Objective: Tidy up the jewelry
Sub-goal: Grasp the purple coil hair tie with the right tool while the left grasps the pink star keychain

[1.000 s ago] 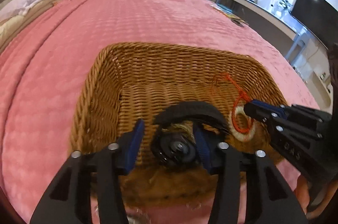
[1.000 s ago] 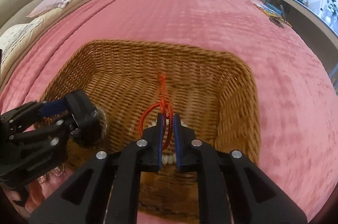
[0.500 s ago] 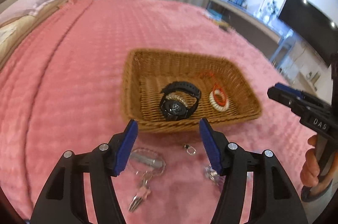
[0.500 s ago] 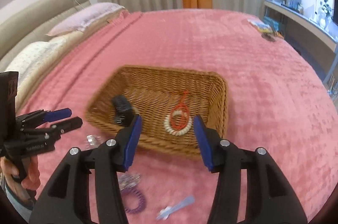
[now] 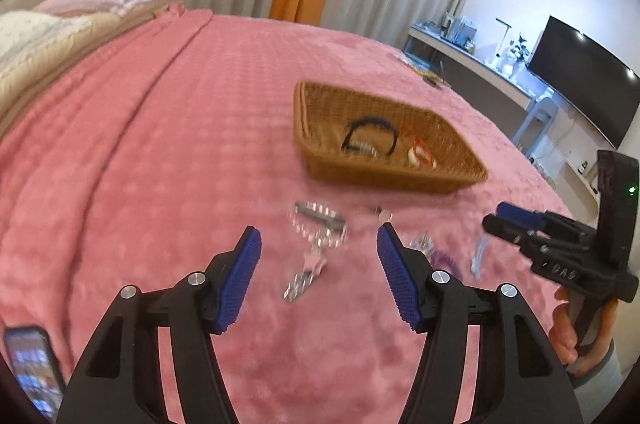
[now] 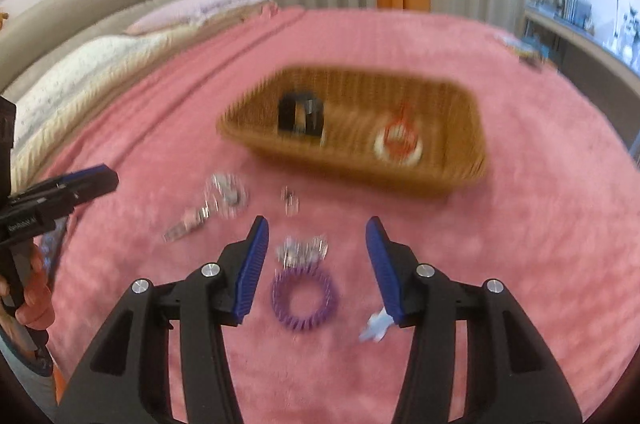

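Observation:
A wicker basket (image 5: 448, 180) (image 6: 448, 180) sits on the pink bedspread and holds a black watch (image 5: 370, 138) (image 6: 300, 118) and a white bead bracelet with red cord (image 5: 420, 156) (image 6: 398, 142). On the blanket in front lie a silver bracelet with a charm (image 5: 316, 224) (image 6: 224, 194), a small ring (image 5: 382, 213) (image 6: 290, 202), a silver cluster (image 6: 304, 248), a purple coil hair tie (image 6: 306, 298) and a pale blue clip (image 6: 376, 328). My left gripper (image 5: 318, 272) is open above the silver bracelet. My right gripper (image 6: 316, 260) is open above the purple tie.
A phone (image 5: 34, 368) lies at the lower left on the blanket. Pillows (image 6: 100, 64) sit at the far left. A desk and a TV (image 5: 580, 84) stand to the right of the bed.
Both grippers let go of the watch and the bead bracelet in the basket, opened, and pulled back and up. They now hover over the loose pieces in front of the basket.

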Available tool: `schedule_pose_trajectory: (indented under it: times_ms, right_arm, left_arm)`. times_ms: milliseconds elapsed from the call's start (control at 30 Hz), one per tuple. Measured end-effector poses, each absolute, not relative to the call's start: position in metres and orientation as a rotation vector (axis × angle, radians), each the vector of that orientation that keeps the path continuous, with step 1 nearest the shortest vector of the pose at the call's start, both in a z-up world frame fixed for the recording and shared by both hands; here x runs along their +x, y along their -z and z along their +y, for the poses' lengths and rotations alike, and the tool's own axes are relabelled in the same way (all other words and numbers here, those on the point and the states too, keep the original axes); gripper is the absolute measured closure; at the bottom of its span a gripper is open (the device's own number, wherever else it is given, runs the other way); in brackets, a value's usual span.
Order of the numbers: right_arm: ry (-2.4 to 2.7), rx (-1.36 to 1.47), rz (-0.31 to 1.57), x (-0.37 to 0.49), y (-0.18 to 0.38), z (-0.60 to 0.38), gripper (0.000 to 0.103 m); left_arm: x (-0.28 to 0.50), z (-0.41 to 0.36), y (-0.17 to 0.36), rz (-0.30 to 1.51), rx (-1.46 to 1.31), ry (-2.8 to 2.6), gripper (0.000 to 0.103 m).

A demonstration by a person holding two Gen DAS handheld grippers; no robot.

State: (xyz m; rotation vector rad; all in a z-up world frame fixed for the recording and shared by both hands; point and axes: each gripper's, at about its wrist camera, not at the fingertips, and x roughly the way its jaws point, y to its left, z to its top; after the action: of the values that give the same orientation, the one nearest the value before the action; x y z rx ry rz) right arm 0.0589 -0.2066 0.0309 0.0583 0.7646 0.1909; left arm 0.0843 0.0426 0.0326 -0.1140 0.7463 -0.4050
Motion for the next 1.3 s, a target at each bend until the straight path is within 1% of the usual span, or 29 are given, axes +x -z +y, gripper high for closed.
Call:
schedule_pose_trajectory:
  times_ms: [67,200,300,467,567,700,733,767,833,867,900,933,1100,1300]
  right_arm:
    - [-0.193,0.058,0.800,0.059,-0.012,-0.205,0.065]
    - [-0.174,0.047,0.832,0.058,0.012,-0.202,0.066]
    - [-0.166,0.064,0.845,0.057,0.022,-0.208,0.068]
    - [-0.172,0.065,0.854,0.060,0.028,-0.206,0.069]
    - [-0.181,0.070,0.878,0.065,0.036,-0.206,0.069]
    - [-0.180,0.076,0.880,0.069,0.038,-0.206,0.069]
    - [-0.176,0.068,0.878,0.069,0.039,-0.204,0.069]
    - [-0.171,0.060,0.875,0.068,0.039,-0.203,0.074]
    - [-0.156,0.042,0.868,0.068,0.039,-0.199,0.080]
    - [-0.150,0.033,0.864,0.067,0.039,-0.198,0.086]
    - [-0.151,0.027,0.860,0.066,0.039,-0.197,0.089]
    - [-0.152,0.022,0.857,0.066,0.038,-0.196,0.092]
    - [-0.155,0.008,0.841,0.063,0.036,-0.193,0.093]
    - [-0.200,0.040,0.735,0.045,0.024,-0.200,0.094]
  left_arm:
    - [0.085,0.041,-0.019,0.763,-0.083,0.389,0.044]
    - [0.092,0.035,0.005,0.815,-0.032,0.381,0.045]
    - [0.099,0.029,0.017,0.850,0.018,0.361,0.045]
    - [0.112,0.015,0.028,0.894,0.064,0.368,0.047]
    - [0.116,0.007,0.033,0.910,0.087,0.372,0.050]
    - [0.118,0.002,0.038,0.902,0.116,0.365,0.052]
    - [0.118,0.001,0.039,0.899,0.116,0.367,0.055]
    - [0.117,0.001,0.039,0.896,0.115,0.366,0.063]
    - [0.116,0.001,0.040,0.888,0.112,0.361,0.072]
    - [0.115,0.002,0.041,0.884,0.108,0.366,0.080]
    - [0.115,0.001,0.041,0.883,0.104,0.372,0.085]
    - [0.114,0.002,0.041,0.880,0.097,0.380,0.087]
    - [0.110,0.002,0.039,0.858,0.097,0.382,0.089]
    - [0.101,0.002,0.034,0.809,0.099,0.389,0.089]
